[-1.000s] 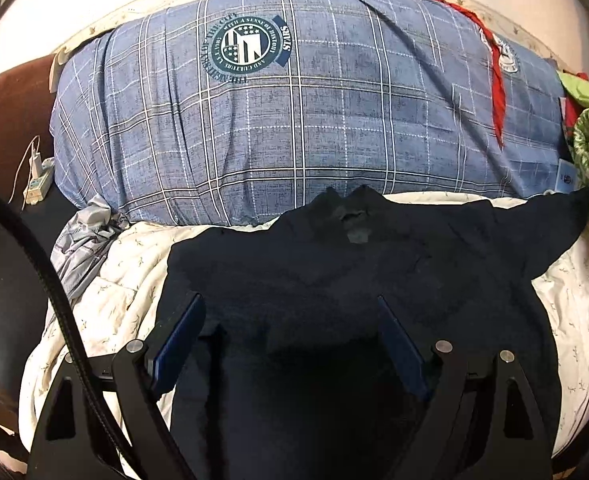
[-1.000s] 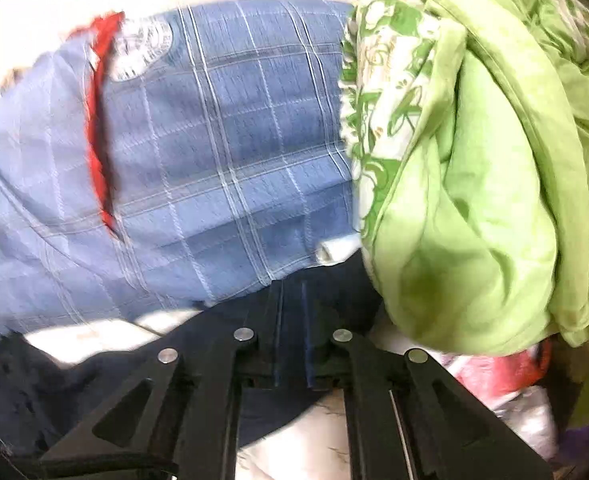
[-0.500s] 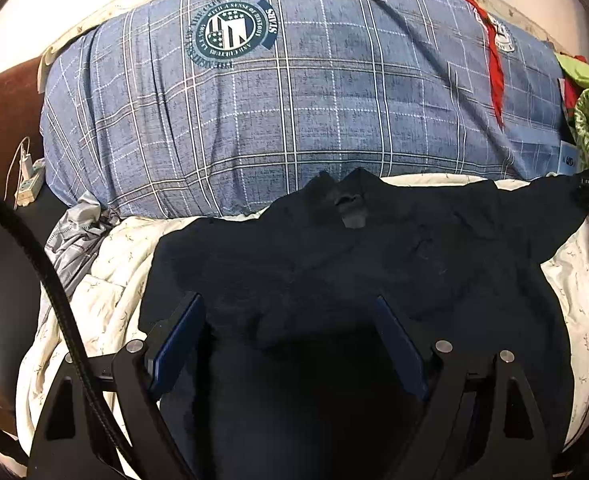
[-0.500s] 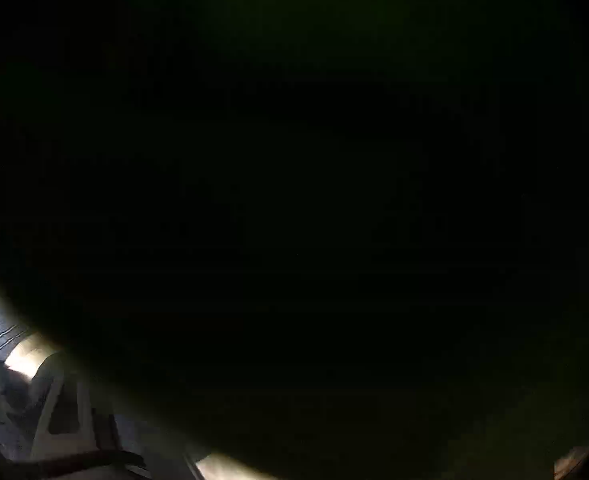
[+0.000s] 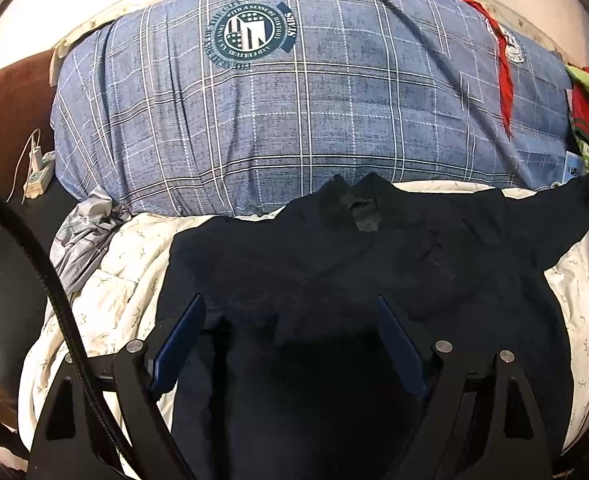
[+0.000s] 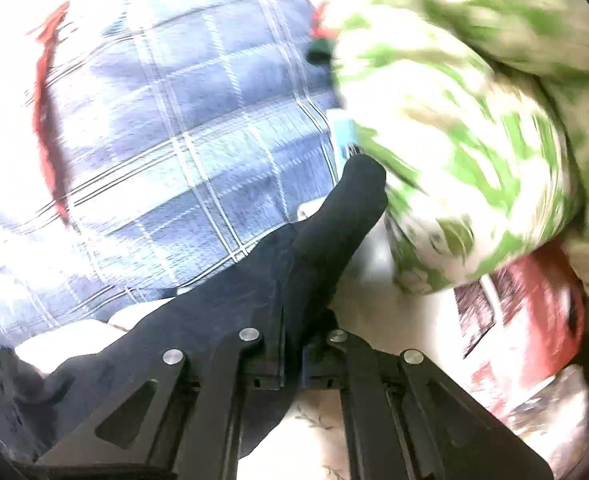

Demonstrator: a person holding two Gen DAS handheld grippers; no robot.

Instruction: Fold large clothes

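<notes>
Navy shirt (image 5: 334,264) spread flat on floral sheet (image 5: 106,312), collar twd plaid duvet (image 5: 294,120). L gripper (image 5: 290,332) spread wide above it; R gripper (image 6: 292,344) pinching sleeve (image 6: 334,216) by green bundle (image 6: 454,128).

Right wrist view overexposed, motion-blurred.

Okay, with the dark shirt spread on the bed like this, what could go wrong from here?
The right tongs are shut on the sleeve of the dark navy shirt, close to the crumpled green-and-white patterned cloth; that cloth might get snagged or dragged along. The left tongs hang open over the shirt's lower half, holding nothing, so a one-sided pull could skew the shirt on the rumpled cream quilt.
</notes>
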